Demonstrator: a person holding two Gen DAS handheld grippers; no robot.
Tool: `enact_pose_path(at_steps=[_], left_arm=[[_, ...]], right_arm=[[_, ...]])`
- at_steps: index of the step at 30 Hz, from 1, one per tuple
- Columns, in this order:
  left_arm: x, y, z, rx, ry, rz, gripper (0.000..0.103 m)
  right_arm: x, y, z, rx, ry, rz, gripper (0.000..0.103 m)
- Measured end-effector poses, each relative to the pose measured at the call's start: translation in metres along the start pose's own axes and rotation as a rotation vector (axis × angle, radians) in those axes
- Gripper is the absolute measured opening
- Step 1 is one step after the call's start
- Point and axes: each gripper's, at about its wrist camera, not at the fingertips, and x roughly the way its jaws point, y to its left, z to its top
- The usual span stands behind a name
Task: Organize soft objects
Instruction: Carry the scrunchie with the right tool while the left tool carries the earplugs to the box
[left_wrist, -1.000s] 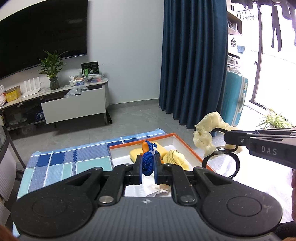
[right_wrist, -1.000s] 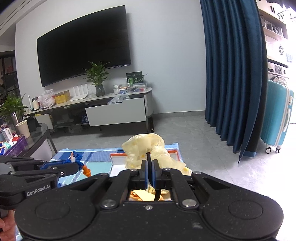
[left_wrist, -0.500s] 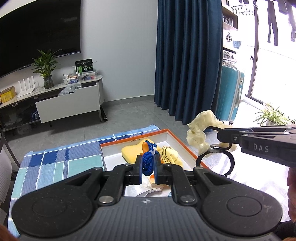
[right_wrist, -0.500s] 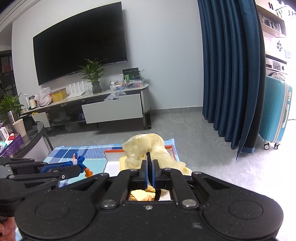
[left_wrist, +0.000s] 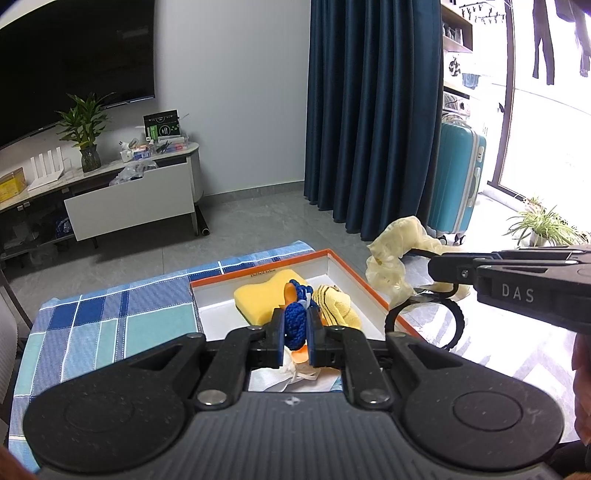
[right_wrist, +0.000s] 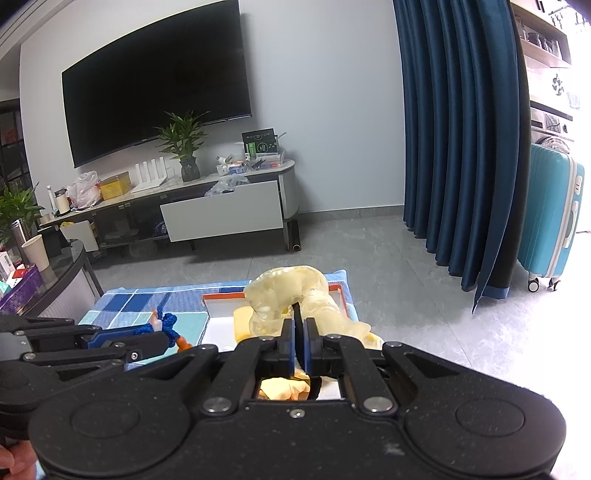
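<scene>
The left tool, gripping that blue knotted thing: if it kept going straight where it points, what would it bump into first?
Probably the yellow sponge in the orange-rimmed box, just beyond the left tool and its blue rope toy; depth is hard to judge.

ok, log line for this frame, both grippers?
left gripper: shut on blue rope toy | right gripper: shut on black strap of cream bag | both above orange box

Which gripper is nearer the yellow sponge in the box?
Left. The left gripper hangs directly over the yellow sponge; the right gripper is beyond the box's right rim.
</scene>
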Motion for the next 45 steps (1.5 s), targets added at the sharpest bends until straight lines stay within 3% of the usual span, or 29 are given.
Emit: enact_pose_path(at_steps=[45], left_arm=[[0.043,0.002,-0.006,-0.034,0.093,-0.021,0.014]], right_arm=[[0.047,-0.014,-0.005,0.014,0.077,-0.006,0.005]])
